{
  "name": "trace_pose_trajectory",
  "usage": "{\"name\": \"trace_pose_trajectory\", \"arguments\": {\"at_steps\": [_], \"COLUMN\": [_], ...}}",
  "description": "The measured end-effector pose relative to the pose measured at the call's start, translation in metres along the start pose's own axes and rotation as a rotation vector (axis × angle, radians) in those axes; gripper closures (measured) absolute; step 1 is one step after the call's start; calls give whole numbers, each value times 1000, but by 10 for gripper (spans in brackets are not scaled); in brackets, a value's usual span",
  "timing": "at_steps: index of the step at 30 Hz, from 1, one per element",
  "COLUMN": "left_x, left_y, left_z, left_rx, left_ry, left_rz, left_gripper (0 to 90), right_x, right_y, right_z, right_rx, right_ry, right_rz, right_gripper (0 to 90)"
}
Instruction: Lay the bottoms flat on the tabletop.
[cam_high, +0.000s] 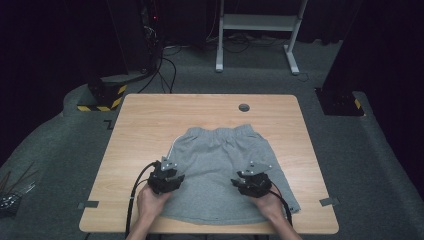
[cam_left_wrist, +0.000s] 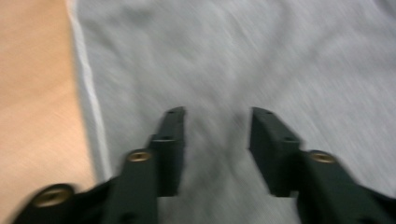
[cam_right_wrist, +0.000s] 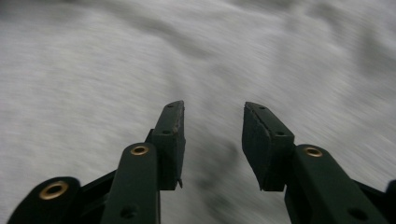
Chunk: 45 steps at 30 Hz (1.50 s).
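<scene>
A pair of grey shorts (cam_high: 220, 165) lies flat on the wooden table (cam_high: 150, 120), waistband at the far side and hem toward the near edge. My left gripper (cam_high: 167, 178) hovers over the shorts' left leg, near a white side stripe (cam_left_wrist: 91, 98). Its jaws stand apart over the grey fabric (cam_left_wrist: 233, 70), with nothing between them. My right gripper (cam_high: 254, 181) is over the right leg, open as well, grey cloth (cam_right_wrist: 116, 70) below it. Both gripper views are motion-blurred.
A round cable hole (cam_high: 244, 107) sits in the table's far edge. Grey tape marks (cam_high: 89, 204) (cam_high: 326, 201) lie at the near corners. Beyond the table stand a white frame (cam_high: 260, 30) and dark equipment on the floor.
</scene>
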<state>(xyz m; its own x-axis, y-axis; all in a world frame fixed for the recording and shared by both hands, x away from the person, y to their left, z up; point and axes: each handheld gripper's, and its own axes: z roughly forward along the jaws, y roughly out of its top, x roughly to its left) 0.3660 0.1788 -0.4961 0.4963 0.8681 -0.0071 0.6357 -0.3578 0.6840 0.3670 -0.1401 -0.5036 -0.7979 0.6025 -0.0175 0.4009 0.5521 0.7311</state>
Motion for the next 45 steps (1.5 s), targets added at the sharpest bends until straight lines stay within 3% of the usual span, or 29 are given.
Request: {"name": "trace_pose_trajectory", "arguments": {"at_steps": [5, 8, 12, 14, 15, 16, 18, 20, 23, 25, 26, 28, 30, 33, 35, 37, 39, 45], "left_x": [15, 27, 40, 43, 44, 43, 41, 41, 47, 48, 45, 34, 17, -7, -16, -16, -9, 3], "left_y": [19, 21, 17, 17, 17, 18, 18, 18, 19, 20, 20, 20, 18, 11, 5, 1, -1, 18], "left_z": [19, 26, 36, 40, 40, 40, 41, 39, 35, 33, 32, 27, 21, 17, 21, 29, 34, 50], "left_rx": [13, -9, 16, 13, 5, 1, -3, 10, 45, 49, 40, 7, -40, -72, -56, -24, -61, -51], "left_ry": [90, 125, 145, 127, 107, 97, 74, 90, 140, 183, 196, 168, 137, 70, 56, 58, 35, 44], "left_rz": [-25, -75, -123, -144, -160, -150, -141, -128, -122, -117, -111, -87, -31, 29, 50, 52, 6, 7], "left_gripper": [446, 441, 428, 435, 465, 539, 696, 809, 821, 799, 728, 547, 443, 396, 388, 387, 388, 403], "right_x": [18, 23, 25, 22, 20, 17, 7, -5, -25, -38, -45, -53, -54, -46, -43, -44, -47, -65], "right_y": [18, 18, 10, 6, 5, 4, 2, 0, -6, -11, -14, -20, -25, -32, -35, -36, -34, -24], "right_z": [26, 38, 27, 22, 19, 18, 13, 7, -3, -8, -10, -12, -14, -15, -11, -10, -7, 3], "right_rx": [19, 51, 68, 74, 73, 62, 34, 6, -30, -26, -23, -10, -7, 4, 21, 8, 10, 11], "right_ry": [65, 92, 137, 157, 149, 132, 115, 68, -21, -76, -88, -109, -117, -131, -151, -161, -169, -195], "right_rz": [-59, -112, -151, -146, -141, -133, -78, -27, 48, 92, 114, 147, 162, 154, 138, 151, 155, 180], "right_gripper": [716, 843, 861, 803, 733, 690, 625, 562, 517, 492, 481, 464, 453, 436, 416, 410, 394, 392]}}
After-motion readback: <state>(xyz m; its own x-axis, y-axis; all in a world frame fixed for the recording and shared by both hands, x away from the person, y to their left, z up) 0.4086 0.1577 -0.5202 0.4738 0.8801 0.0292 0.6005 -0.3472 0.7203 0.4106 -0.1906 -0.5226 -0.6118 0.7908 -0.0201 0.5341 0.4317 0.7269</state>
